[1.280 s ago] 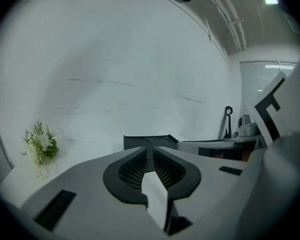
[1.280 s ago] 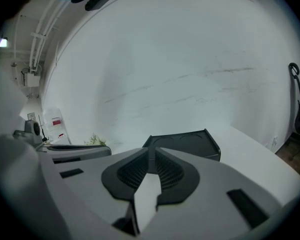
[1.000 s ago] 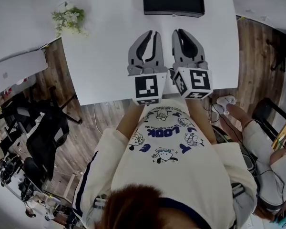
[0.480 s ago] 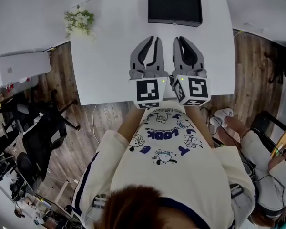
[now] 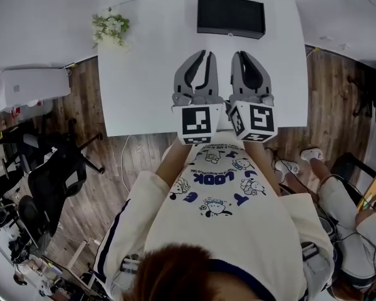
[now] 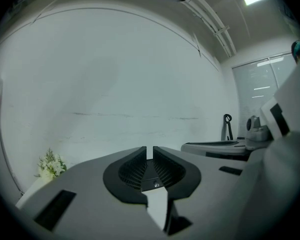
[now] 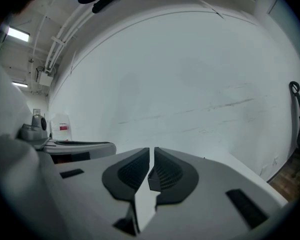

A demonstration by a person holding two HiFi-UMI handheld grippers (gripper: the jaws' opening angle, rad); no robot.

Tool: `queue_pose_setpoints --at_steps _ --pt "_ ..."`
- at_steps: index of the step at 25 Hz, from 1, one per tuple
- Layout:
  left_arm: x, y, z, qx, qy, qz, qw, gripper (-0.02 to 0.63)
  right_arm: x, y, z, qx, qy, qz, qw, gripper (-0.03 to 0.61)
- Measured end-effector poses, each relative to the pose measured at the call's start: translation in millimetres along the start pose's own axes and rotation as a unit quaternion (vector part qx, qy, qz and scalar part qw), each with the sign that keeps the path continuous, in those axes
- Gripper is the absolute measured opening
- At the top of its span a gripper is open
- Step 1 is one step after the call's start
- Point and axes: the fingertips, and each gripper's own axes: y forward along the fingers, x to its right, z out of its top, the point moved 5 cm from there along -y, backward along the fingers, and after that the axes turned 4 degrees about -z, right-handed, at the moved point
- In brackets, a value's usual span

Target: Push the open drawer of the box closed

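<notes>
The black box (image 5: 230, 16) stands at the far edge of the white table (image 5: 138, 86); from above I cannot make out its drawer. Both grippers hover side by side over the table's near half, pointing at the box and well short of it. My left gripper (image 5: 200, 54) is shut, jaws nearly touching, nothing between them (image 6: 149, 148). Beside it the right gripper (image 5: 240, 55) is likewise shut and empty (image 7: 151, 149). The two gripper views show only a white wall past the jaws, not the box.
A small bunch of white flowers (image 5: 111, 27) sits at the table's far left corner. Left of the table are a white unit (image 5: 28, 88) and black office chairs (image 5: 53, 174) on wood floor. Another person (image 5: 357, 212) sits at the right.
The head view has shifted, so table and box sit lower and further right in the frame. Both grippers stay shut and side by side, roughly where they were over the table.
</notes>
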Motion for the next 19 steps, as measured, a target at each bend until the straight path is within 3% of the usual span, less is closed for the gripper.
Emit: queue_pose_setpoints --at_steps 19 --pt "9.7 -8.6 10.0 0.013 0.005 0.001 0.9999 0.048 -1.6 -14.0 8.4 0.013 -0.003 0.005 1.0 0.048"
